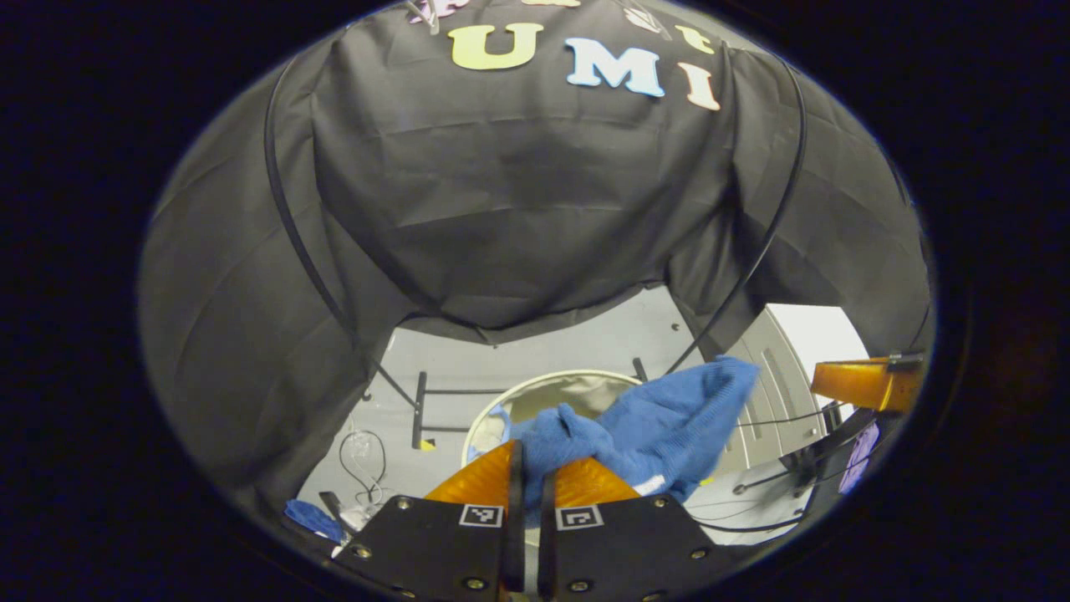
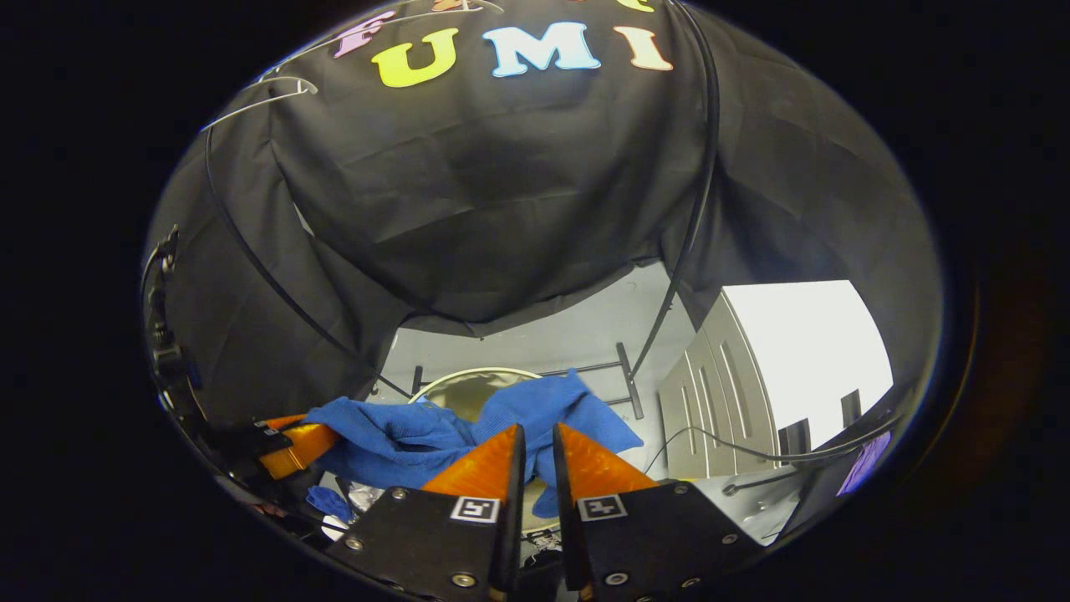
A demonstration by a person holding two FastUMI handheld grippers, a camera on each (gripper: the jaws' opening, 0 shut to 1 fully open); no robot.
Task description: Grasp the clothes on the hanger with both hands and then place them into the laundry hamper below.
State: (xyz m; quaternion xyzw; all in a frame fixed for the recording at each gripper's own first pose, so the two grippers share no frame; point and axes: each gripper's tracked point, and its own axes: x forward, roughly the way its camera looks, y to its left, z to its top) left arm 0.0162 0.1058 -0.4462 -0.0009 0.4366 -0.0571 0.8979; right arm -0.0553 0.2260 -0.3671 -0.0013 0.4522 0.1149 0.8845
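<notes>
Left hand-held gripper (image 1: pixel 528 468) and right hand-held gripper (image 2: pixel 535 447) pinching blue garment (image 1: pixel 660 422), above hamper (image 1: pixel 535 393)

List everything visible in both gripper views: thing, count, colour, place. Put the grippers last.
blue garment: one, blue knit, stretched between both grippers above the hamper.
laundry hamper: one, pale rim with a shiny lining, on the floor below the garment.
small blue cloth: one, blue, on the floor at lower left.
cables: a few, black and white, on the grey floor.
black frame bars: dark, on the floor beside the hamper.
grey cabinet: one, at right.
left gripper: orange fingers, shut on the garment.
right gripper: orange fingers, shut on the garment.
</notes>
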